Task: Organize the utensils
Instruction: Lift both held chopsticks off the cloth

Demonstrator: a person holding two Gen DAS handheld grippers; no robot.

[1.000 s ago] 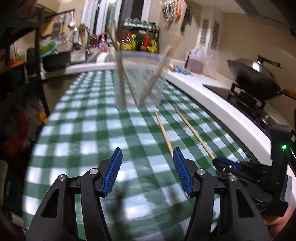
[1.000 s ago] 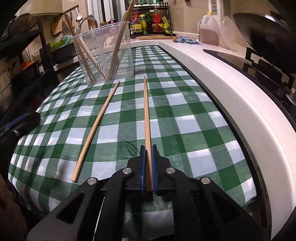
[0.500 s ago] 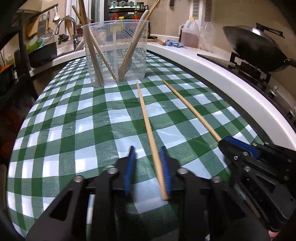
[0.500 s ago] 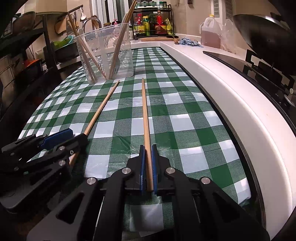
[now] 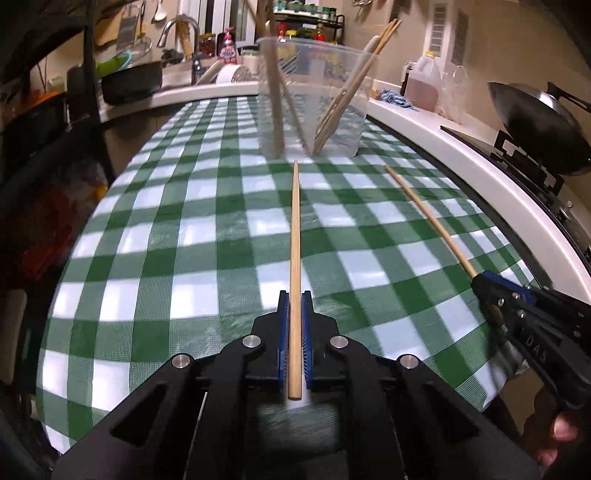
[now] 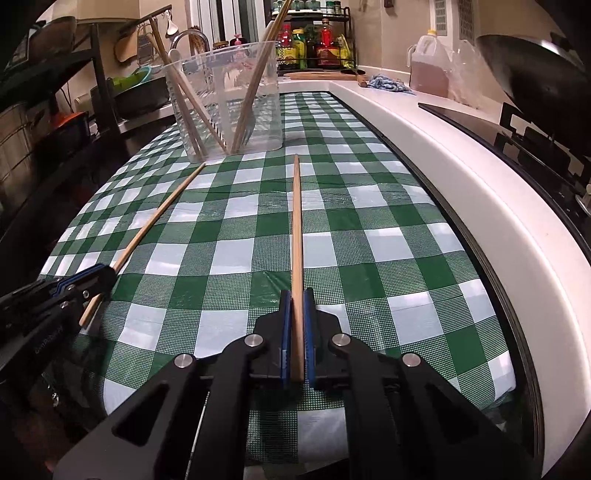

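Left gripper (image 5: 294, 325): blue pads closed hard on the thick end of a chopstick (image 5: 295, 251), nothing else between them. The butt of the stick pokes out behind the pads toward the bottom of the frame, so the grip sits a little way in from the end, presumably for a steadier hold, since the long shaft acts as a lever. The shaft runs straight up the centre of the left wrist view and its thin tip ends just short of the clear plastic container (image 5: 314, 99).

Right gripper (image 6: 296, 325): same arrangement. The pads are pinched on a second chopstick (image 6: 296, 229), held near its thick end, with the shaft pointing up-frame toward the container (image 6: 225, 99). In the left wrist view the right gripper (image 5: 480, 282) shows at lower right with its stick (image 5: 428, 218) angled to upper left; a hand (image 5: 554, 439) is partly visible at the bottom right corner.

Both sticks appear to lie along the green checked cloth on the tabletop (image 5: 177, 236) (whether the tips are touching it or just clear, cannot tell). Holding the thick ends leaves the thin ends free to lead, which suits dropping them tip-first.

The container stands upright in the upper centre of both views, already holding several chopsticks that lean against its walls. Judgement: a paired pick-up, one stick per gripper; lift and insertion not yet done.

Background: wok (image 5: 535, 125) at right edge, sink tap (image 5: 177, 33) at upper left.
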